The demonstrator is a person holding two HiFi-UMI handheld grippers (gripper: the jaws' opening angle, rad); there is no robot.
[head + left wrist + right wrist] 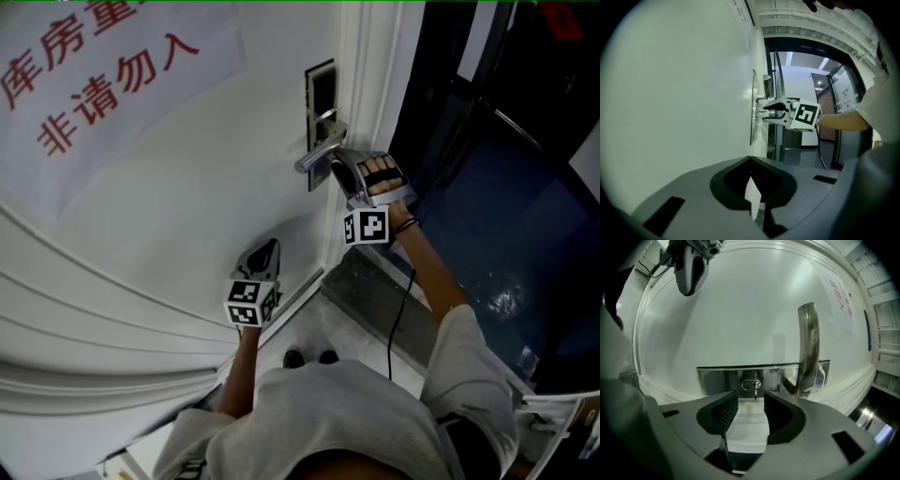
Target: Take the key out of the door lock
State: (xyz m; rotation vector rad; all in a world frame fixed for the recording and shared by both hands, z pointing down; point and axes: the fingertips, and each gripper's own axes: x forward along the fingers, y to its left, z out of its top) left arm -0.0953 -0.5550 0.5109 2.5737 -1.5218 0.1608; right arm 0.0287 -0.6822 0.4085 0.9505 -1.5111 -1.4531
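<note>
Two hand-held tools before a large white panelled door [187, 216]. High on its left side, a white paper sign [103, 84] printed with red characters. At the door's right edge, a polished oblong metal lock plate [736, 378], with a silver metal lever handle [808, 343] jutting out beside the keyhole.

Held close up to that plate: right tool [751, 404], grey, ribbed black pads spread wide, gripping nothing. Just beyond its fingertips and in line with the gap: small silver metal key [755, 386], seated in the oval keyhole near the middle of the plate, clear of both pads.

Well apart to the left of the lock, nearer the person: left tool [265, 253], drawn in to a thin slit, empty, pointed along bare door panel. From its own view, far off to the right, only the right tool's black-and-white marker cube [806, 116] next to the plate.
</note>
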